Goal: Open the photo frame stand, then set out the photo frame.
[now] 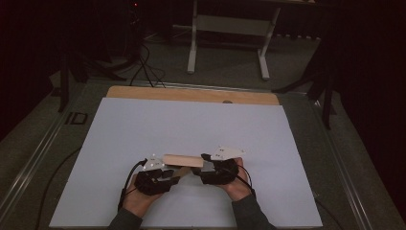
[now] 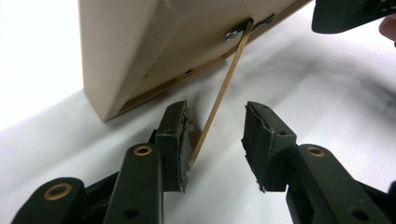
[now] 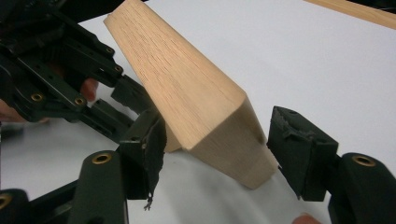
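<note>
Two hands come in from the near edge of the desk (image 1: 115, 143), each gripping a pair of black tongs, and between them stands a wooden picture frame (image 1: 182, 160) on the white sheet that covers the desk top. The left tongs (image 1: 165, 173) sit at the frame's left end, low against the sheet; in the left gripper view their jaws stand partly apart with the frame's thin back strut (image 2: 219, 100) running down between them. The strut lies just beside the left pad (image 2: 180, 140), close enough that contact cannot be told, and clear of the right pad, so nothing is clamped. The strut rises to a small dark hinge (image 2: 238, 31) on the frame's pale back. The right tongs (image 1: 203, 168) meet the frame's right end. In the right gripper view their jaws stand wide on either side of the frame's bevelled oak corner (image 3: 224, 135), with a gap visible at each pad (image 3: 299, 149); they grip nothing. The frame rests near the desk's front edge, roughly centred, propped up on its lower edge. Beyond the white sheet a strip of bare wood (image 1: 191, 94) marks the desk's far side, and farther back, on the dim floor, stand the white legs of another table (image 1: 230, 28).
</note>
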The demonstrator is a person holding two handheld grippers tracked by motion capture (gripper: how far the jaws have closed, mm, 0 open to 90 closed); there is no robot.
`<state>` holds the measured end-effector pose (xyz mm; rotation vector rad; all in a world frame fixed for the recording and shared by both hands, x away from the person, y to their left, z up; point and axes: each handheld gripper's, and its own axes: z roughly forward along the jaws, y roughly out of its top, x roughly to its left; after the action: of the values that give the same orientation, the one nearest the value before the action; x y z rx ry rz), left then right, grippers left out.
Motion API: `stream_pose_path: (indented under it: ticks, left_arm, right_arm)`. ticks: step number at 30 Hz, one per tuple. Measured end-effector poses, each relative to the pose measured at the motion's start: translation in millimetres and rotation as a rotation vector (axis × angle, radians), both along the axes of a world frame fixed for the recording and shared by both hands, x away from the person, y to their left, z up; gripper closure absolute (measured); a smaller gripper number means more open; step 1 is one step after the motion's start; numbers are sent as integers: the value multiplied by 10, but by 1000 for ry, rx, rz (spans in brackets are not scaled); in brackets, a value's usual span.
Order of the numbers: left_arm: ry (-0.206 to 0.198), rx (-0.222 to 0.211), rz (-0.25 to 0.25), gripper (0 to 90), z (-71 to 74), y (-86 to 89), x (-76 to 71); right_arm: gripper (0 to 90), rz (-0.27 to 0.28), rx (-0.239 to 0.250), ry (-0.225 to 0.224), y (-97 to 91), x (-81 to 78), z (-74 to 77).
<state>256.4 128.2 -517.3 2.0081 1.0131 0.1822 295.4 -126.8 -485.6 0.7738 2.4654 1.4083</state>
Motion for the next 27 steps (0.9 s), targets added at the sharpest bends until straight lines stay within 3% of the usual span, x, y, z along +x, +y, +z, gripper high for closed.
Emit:
stream_pose_path:
  ticks: [16,27]
  left_arm:
    - [-46,34,11,601,47,50,-64]
    - [-54,31,17,603,59,71,-65]
  right_arm:
    - [336,17,-26,-6,-60,-28,16]
    - [335,34,-44,-11,-119,-33,14]
